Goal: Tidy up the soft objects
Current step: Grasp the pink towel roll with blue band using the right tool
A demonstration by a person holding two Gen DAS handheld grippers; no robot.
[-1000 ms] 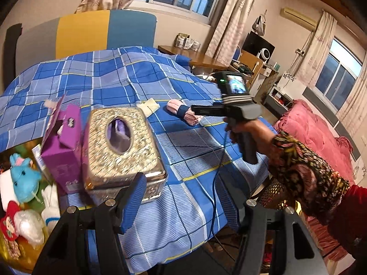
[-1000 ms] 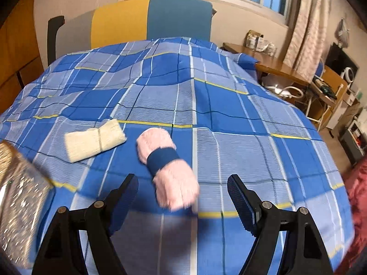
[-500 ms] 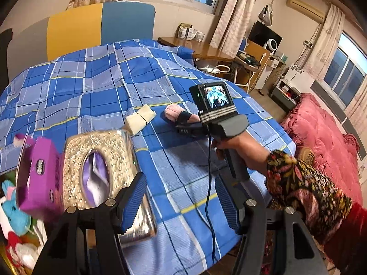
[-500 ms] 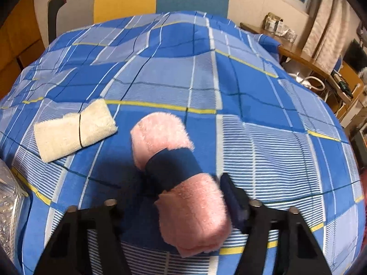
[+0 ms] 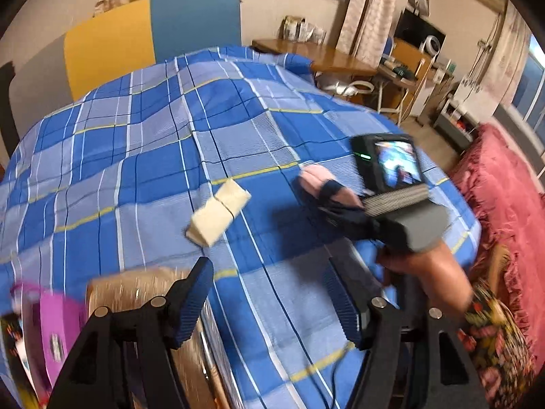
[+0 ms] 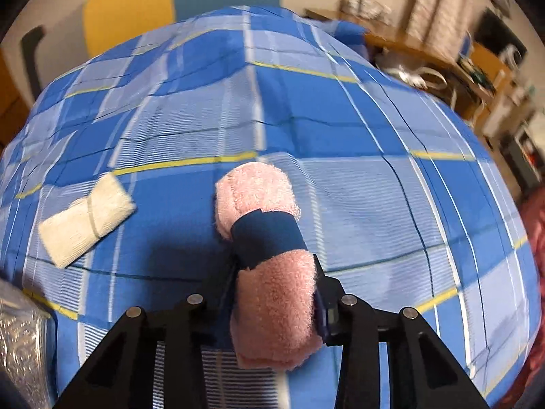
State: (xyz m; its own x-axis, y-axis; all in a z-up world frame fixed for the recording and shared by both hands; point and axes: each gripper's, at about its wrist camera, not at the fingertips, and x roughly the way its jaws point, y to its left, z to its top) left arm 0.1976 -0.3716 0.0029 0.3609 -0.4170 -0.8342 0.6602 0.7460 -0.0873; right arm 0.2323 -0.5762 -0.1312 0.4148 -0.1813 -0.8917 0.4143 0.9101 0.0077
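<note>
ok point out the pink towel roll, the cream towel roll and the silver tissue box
pink towel roll (image 6: 276,310): right wrist view, fluffy near end between the jaws
cream towel roll (image 5: 218,213): left wrist view, top face beside its band
silver tissue box (image 6: 20,341): right wrist view, glittery corner at left edge

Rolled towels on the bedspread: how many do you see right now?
2. The pink roll is clamped in the right gripper; the cream roll lies on the bedspread beside it. Others may be out of frame.

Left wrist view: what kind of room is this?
Most likely a lived-in bedroom at home: a bed under a blue checked cover with a padded headboard, curtained windows, and a cluttered wooden desk along the wall.
</note>
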